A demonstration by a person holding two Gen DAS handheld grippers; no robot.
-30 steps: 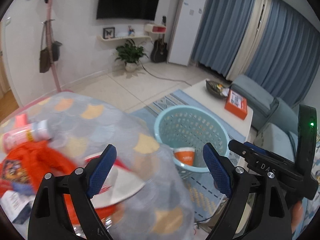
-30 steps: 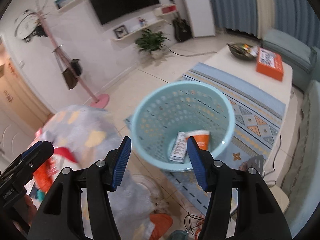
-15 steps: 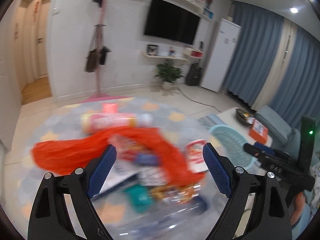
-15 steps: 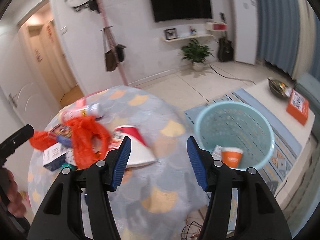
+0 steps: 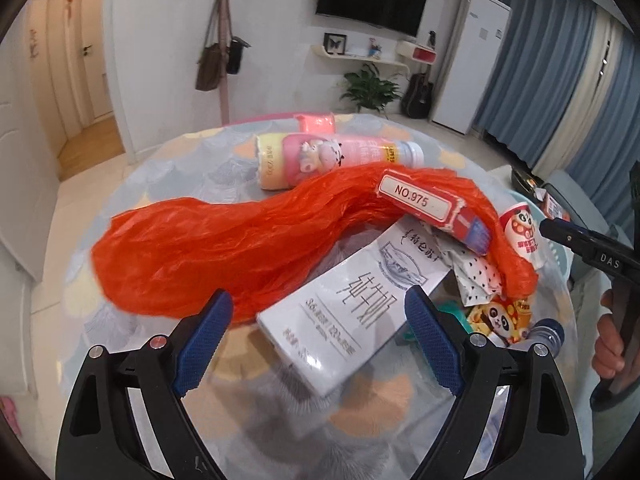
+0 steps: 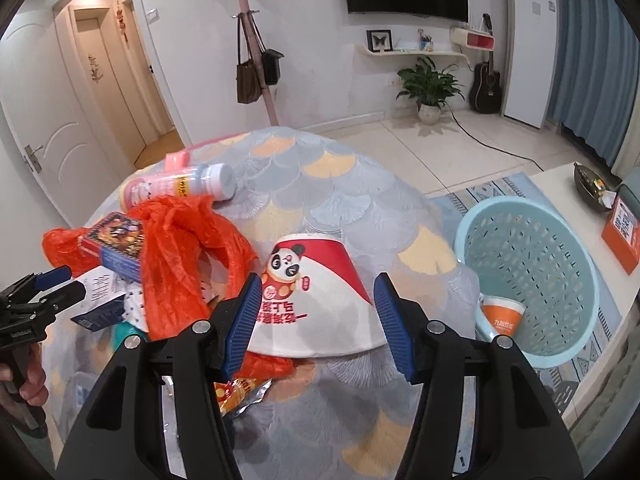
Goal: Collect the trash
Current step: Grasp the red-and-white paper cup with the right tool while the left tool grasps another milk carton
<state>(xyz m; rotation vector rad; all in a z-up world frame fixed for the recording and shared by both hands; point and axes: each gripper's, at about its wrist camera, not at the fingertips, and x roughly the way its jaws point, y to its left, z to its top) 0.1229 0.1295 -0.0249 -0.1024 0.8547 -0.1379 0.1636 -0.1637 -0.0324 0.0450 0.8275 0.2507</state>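
Round table point(image 6: 344, 184) w/ scale-print cloth holds trash, basket point(image 6: 528, 280) on floor beside; both grippers' jaws released

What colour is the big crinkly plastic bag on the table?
The plastic bag is bright orange-red. The left wrist view shows it best.

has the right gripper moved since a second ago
Yes. The right gripper swung left from the teal basket, which it earlier faced directly, and now frames the panda paper bowl.
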